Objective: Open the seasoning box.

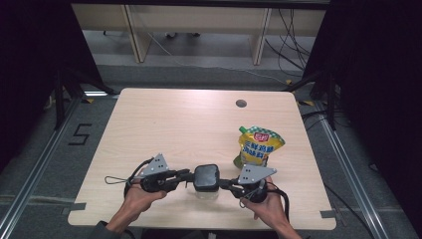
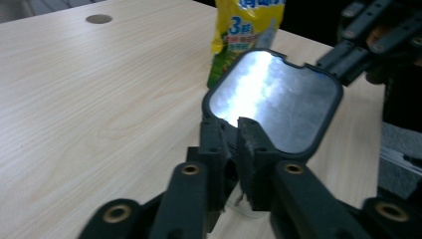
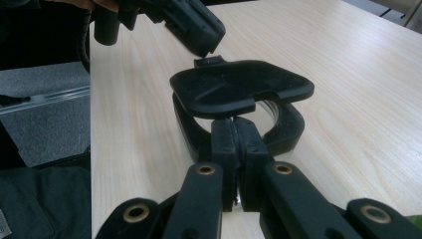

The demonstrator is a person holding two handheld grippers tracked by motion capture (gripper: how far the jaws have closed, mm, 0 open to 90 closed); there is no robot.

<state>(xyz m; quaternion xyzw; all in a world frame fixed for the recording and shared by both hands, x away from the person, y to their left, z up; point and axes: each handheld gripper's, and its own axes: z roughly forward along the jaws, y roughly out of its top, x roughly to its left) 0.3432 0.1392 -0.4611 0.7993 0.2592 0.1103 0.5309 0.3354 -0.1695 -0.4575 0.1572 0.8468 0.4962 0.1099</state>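
**Two grippers meet at a black-lidded box near the table's front edge**

The box [image 1: 206, 178] sits on the pale wooden table [image 1: 164, 124] close to the person's edge, roughly midway across — wide bare wood stretches behind it and to the left. A yellow pouch [image 1: 259, 146] stands just behind and to the right, the nearest thing in the way; a small round hole [image 1: 241, 103] lies well beyond, toward the far edge.

The left gripper [image 1: 186, 175] comes in from the left, the right gripper [image 1: 225, 182] from the right, both lying nearly level and pointing at each other across the box.

The left gripper view shows the lid's [image 2: 273, 99] shiny flat top, tilted up on its far side, its near rim at the jaws, which are close together. The right gripper view shows the lid [image 3: 239, 87] from the opposite side, lifted clear of the black rim below — here the jaws are pressed together on that rim.
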